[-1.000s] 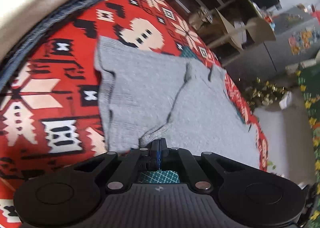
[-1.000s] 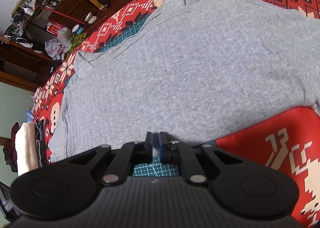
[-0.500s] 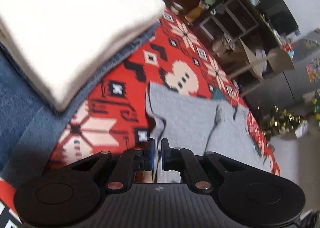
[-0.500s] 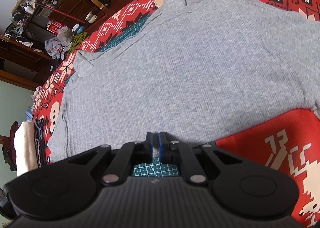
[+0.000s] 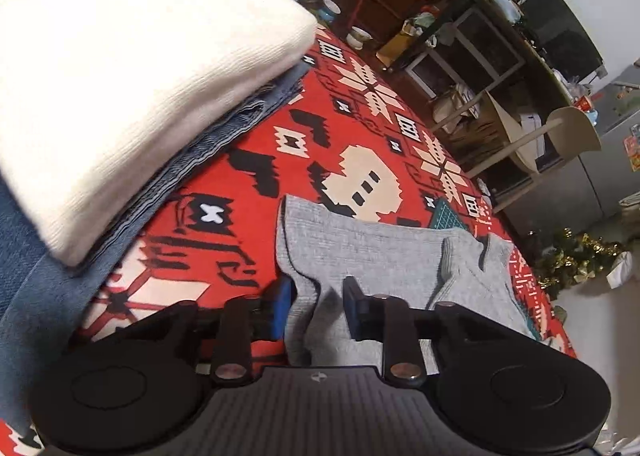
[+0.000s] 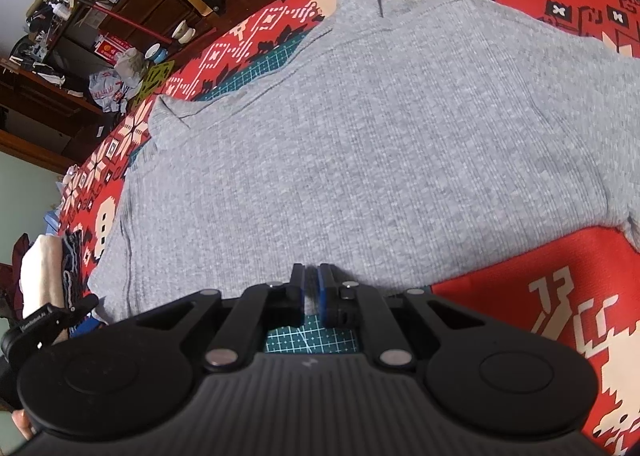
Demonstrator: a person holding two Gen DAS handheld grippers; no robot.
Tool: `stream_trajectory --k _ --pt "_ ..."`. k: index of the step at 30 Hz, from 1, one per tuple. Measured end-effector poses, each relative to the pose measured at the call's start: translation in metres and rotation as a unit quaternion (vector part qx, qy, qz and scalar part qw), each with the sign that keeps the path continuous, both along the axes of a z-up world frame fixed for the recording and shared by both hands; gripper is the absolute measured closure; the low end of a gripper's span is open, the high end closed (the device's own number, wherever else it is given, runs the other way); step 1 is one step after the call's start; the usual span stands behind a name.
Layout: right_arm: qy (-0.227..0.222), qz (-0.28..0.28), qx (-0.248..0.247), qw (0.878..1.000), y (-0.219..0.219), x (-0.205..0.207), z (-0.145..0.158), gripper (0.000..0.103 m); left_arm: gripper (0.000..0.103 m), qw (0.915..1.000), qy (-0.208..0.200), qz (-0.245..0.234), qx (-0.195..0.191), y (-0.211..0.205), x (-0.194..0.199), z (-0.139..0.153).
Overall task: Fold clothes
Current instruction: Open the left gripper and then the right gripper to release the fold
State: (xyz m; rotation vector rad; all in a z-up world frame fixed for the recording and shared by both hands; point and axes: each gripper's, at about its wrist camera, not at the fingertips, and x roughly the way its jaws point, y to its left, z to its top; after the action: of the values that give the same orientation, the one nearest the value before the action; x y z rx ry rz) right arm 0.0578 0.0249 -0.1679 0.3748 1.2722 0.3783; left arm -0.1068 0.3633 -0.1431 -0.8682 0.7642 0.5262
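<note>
The grey sweater (image 6: 380, 143) lies spread flat on the red patterned cloth (image 6: 540, 316) that covers the bench. At the sweater's near hem, the right gripper (image 6: 311, 288) has its jaws together, pinching that edge. At the sweater's side edge, the left gripper (image 5: 316, 304) has just been opening; its jaws stand apart with a ridge of grey knit between them, unpressed. To fold well, I judge the left should regrip a corner level with the right's hold. Beyond the sweater sits a stack of folded clothes (image 5: 132, 67).
</note>
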Motion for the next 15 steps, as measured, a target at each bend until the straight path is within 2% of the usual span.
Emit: stream_trajectory --k 1,2,5,8,15 --pt "-0.001 0.001 -0.001 1.000 0.000 0.000 0.000 0.096 0.097 1.0000 0.003 -0.002 0.007 -0.002 0.002 0.000" --pt "-0.001 0.001 -0.001 1.000 0.000 0.000 0.000 0.096 0.100 0.9998 0.006 -0.003 0.018 -0.004 0.004 0.002" --pt "0.002 -0.001 0.001 1.000 -0.001 0.002 0.000 0.096 0.100 0.9979 0.004 -0.015 0.063 -0.018 0.007 0.016" --pt "0.004 -0.008 0.002 1.000 -0.005 0.005 0.001 0.094 0.100 0.9923 -0.009 -0.043 0.116 -0.040 0.013 0.040" --pt "-0.023 -0.040 0.004 0.999 -0.025 0.011 0.017 0.089 0.100 0.9764 -0.055 -0.129 0.164 -0.108 0.044 0.084"
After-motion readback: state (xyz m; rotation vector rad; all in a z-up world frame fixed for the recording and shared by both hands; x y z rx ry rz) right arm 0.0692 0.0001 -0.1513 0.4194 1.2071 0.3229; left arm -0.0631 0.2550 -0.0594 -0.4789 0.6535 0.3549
